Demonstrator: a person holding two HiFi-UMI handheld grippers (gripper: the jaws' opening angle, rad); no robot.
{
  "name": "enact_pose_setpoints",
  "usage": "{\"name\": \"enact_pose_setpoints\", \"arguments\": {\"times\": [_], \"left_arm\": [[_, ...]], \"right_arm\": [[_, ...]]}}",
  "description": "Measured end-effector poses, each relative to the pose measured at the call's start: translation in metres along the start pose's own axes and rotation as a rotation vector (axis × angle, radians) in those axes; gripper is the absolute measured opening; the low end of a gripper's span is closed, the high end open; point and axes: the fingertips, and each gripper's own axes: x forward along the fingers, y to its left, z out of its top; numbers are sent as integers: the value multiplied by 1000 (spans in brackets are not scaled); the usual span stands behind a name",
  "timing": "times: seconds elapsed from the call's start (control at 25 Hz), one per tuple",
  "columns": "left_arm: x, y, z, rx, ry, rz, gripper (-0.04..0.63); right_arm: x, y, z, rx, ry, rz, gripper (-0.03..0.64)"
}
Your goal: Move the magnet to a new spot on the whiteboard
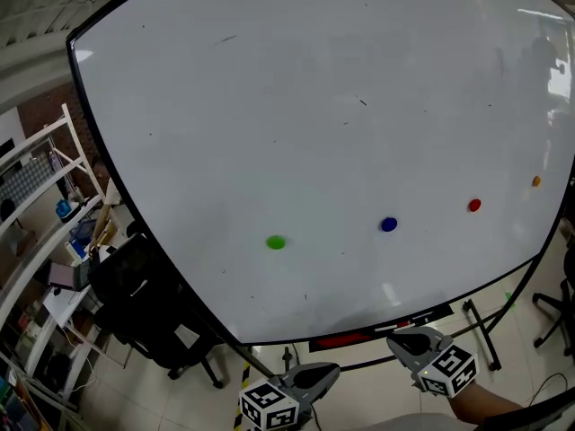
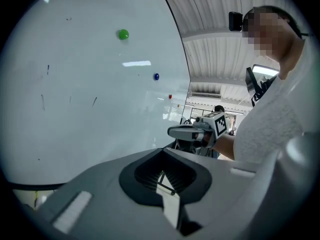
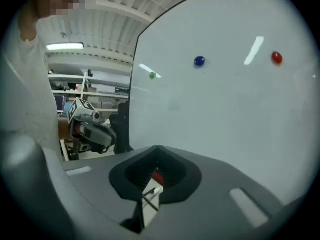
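**Both grippers low under the board, four magnets untouched**

Left to right, head view:
- White shelf rack [image 1: 56, 227] at far left, black office chair [image 1: 144, 299] just in front of it, beside the board's lower-left edge.
- Whiteboard [image 1: 314, 106] fills most of the frame and is mostly bare, with a few faint marks.
- Green magnet [image 1: 276, 241] sits low on the board, left of centre.
- Left gripper [image 1: 325, 373] is below the board's bottom edge, well apart from every magnet. Its fingers are clenched together with nothing between them.
- Blue magnet [image 1: 388, 224] is right of the green one and slightly higher.
- Red item [image 1: 346, 339] lies on the ledge under the board.
- Right gripper [image 1: 406, 338] is just beside that ledge, under the blue magnet, not touching the board. Its fingers are pressed together and hold nothing (the red seen through their notch is beyond them, not gripped).
- Red magnet [image 1: 474, 206] is further right.
- Orange magnet [image 1: 536, 181] sits near the right edge.

I can't tell which magnet is the task's. All four are stuck to the surface, in a row rising to the right.
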Motion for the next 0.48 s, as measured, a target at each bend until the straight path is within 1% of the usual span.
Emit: {"name": "enact_pose_setpoints", "arguments": {"times": [0.08,0.12,0.24,0.36,0.48], "left_arm": [[-2,-11,-2,5,-1,0,-14],[-3,-19,-3,8,-1,-2,-14],[-7,-47,-9,18,4,0,-14],[-8,-89,-22,25,10,9,-14],[-5,-142,-43,18,27,11,-14]], "right_arm": [[-4,20,-13,80,1,53,5],[-9,30,-17,102,3,75,5],[-30,58,-26,119,8,123,5],[-67,85,-34,170,-13,173,5],[-113,115,-47,245,-32,223,5]]}}
